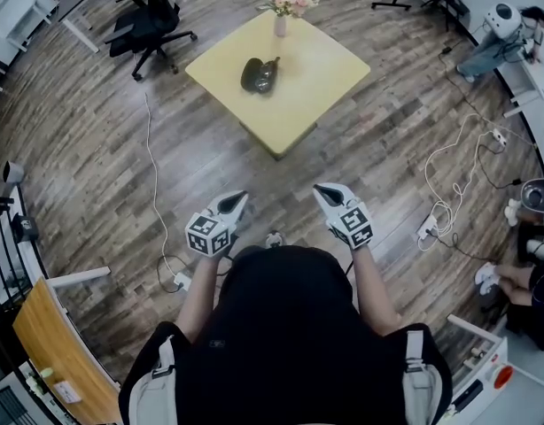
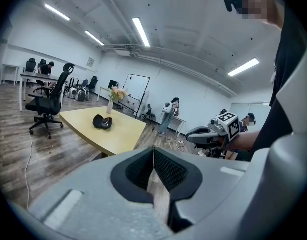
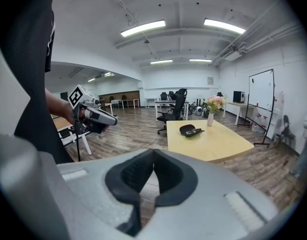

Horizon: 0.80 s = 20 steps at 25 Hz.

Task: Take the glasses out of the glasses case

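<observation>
While the person stands well back from the desk (image 1: 321, 82), the glasses case (image 1: 259, 74) sits out at twelve o'clock near the desk's middle. It looks open, with something dark lying across it, likely the glasses, though it's too small to be sure. The left gripper (image 1: 239, 197) has its jaws pressed together at the tips, nothing between them. Same story on the right gripper (image 1: 321, 189): jaws closed and empty. Both are held up in front of the body, well apart from the case, so I'd say the task hasn't begun.

Now the hazards. A vase of flowers (image 1: 281, 23) stands at about one o'clock from the case, near the far corner, and a careless sweep past the case could tip it. A cable (image 1: 153, 175) trails across the floor at nine o'clock of the left gripper and could snag a foot. And if only one gripper pulls the glasses, the light case may lift or skid across the desk.
</observation>
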### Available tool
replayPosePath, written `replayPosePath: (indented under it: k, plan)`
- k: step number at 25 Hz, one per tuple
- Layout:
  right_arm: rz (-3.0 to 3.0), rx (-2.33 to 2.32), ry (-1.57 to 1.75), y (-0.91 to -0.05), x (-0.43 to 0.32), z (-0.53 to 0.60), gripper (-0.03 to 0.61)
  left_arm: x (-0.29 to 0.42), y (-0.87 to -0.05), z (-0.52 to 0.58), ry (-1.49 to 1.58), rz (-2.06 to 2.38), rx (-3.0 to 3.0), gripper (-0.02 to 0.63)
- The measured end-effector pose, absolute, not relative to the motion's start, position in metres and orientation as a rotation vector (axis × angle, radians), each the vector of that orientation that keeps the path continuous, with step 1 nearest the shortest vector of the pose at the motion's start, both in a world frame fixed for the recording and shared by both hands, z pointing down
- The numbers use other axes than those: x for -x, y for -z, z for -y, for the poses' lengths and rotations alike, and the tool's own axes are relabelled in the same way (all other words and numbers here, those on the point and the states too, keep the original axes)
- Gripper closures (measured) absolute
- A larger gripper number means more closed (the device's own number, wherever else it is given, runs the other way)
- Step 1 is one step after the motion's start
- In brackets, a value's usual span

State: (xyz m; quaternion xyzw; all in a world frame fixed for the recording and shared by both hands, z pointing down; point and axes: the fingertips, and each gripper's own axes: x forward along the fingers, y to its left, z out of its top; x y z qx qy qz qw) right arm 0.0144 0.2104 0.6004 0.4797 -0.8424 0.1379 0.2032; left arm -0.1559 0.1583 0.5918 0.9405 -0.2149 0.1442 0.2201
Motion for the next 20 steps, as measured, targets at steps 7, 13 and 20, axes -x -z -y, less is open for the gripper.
replayPosePath:
  k: [7,13,20]
  plan:
    - [2.337,-1.352,-0.399,-0.607,-0.001,-0.207,0.575,0.169,-0.604,-0.149,-0.408,0.587,-2.59,0.601]
    - [2.335,-1.361,-0.405,-0.608,-0.002,-0.202,0.575,0.176,-0.608,-0.149,-0.415,0.599,-2.572,0.601]
    - [2.351,-1.318,-0.423,-0.615,-0.018,-0.188,0.575,0.171,-0.61,-0.138,-0.398,0.68,-2.543,0.601]
